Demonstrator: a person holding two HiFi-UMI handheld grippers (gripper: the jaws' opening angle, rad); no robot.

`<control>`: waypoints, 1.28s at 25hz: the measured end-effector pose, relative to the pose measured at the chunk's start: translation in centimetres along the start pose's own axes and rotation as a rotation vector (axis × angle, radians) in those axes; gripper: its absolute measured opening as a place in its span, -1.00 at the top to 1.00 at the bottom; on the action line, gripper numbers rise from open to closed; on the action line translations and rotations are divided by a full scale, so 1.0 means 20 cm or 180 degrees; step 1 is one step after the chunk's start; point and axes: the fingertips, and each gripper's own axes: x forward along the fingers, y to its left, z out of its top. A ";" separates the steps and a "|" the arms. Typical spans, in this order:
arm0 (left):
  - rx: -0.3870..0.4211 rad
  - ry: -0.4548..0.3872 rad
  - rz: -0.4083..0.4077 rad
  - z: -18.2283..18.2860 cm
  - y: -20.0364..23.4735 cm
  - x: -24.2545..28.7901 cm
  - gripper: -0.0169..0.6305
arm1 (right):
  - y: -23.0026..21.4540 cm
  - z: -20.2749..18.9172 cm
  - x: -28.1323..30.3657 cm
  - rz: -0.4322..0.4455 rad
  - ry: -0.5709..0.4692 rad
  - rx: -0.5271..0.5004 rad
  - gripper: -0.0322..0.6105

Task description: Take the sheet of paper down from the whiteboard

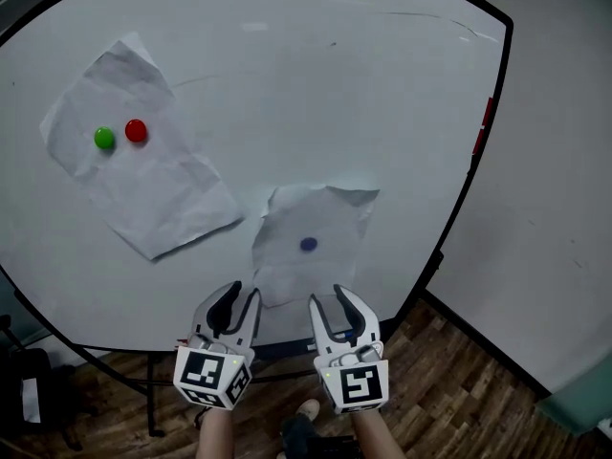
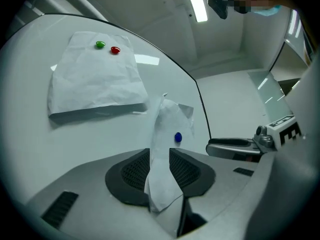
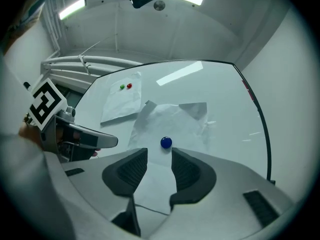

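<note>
A crumpled sheet of paper (image 1: 320, 216) hangs low on the whiteboard (image 1: 335, 75), pinned by a blue magnet (image 1: 308, 244). My left gripper (image 1: 244, 296) is at the sheet's lower left corner. In the left gripper view that corner of the sheet (image 2: 161, 179) is lifted off the board and runs between the jaws of the left gripper (image 2: 160, 156), which are shut on it. My right gripper (image 1: 331, 299) is at the sheet's lower edge. In the right gripper view the right gripper (image 3: 160, 156) is open, the paper (image 3: 175, 119) lies flat behind the gap, and the blue magnet (image 3: 166, 143) sits just past the tips.
A second, larger sheet (image 1: 153, 185) sits upper left on the board under a green magnet (image 1: 104, 139) and a red magnet (image 1: 136, 130). Red items (image 1: 486, 122) sit on the board's right frame. Wooden floor (image 1: 459, 390) and the board's stand lie below.
</note>
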 end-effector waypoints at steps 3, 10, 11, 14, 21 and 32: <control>0.0051 0.0009 -0.0007 -0.01 0.02 0.07 0.57 | -0.02 -0.02 0.08 0.0001 -0.0031 -0.0029 0.43; 0.0099 -0.0017 0.0017 0.01 0.05 0.15 0.58 | -0.06 -0.02 0.25 0.0046 -0.0118 -0.0100 0.36; 0.0103 -0.0037 0.0031 0.02 0.06 0.16 0.58 | -0.06 -0.01 0.27 0.0028 -0.0148 -0.0120 0.36; 0.0107 -0.0103 0.0051 0.06 0.07 0.18 0.58 | -0.07 -0.01 0.33 -0.0010 -0.0213 -0.0165 0.33; 0.0143 -0.0148 -0.0013 0.10 0.06 0.24 0.60 | -0.07 0.01 0.40 -0.0075 -0.0287 -0.0476 0.33; 0.0123 -0.0169 0.0063 0.09 0.06 0.28 0.76 | -0.07 -0.02 0.42 -0.0062 -0.0202 -0.0685 0.34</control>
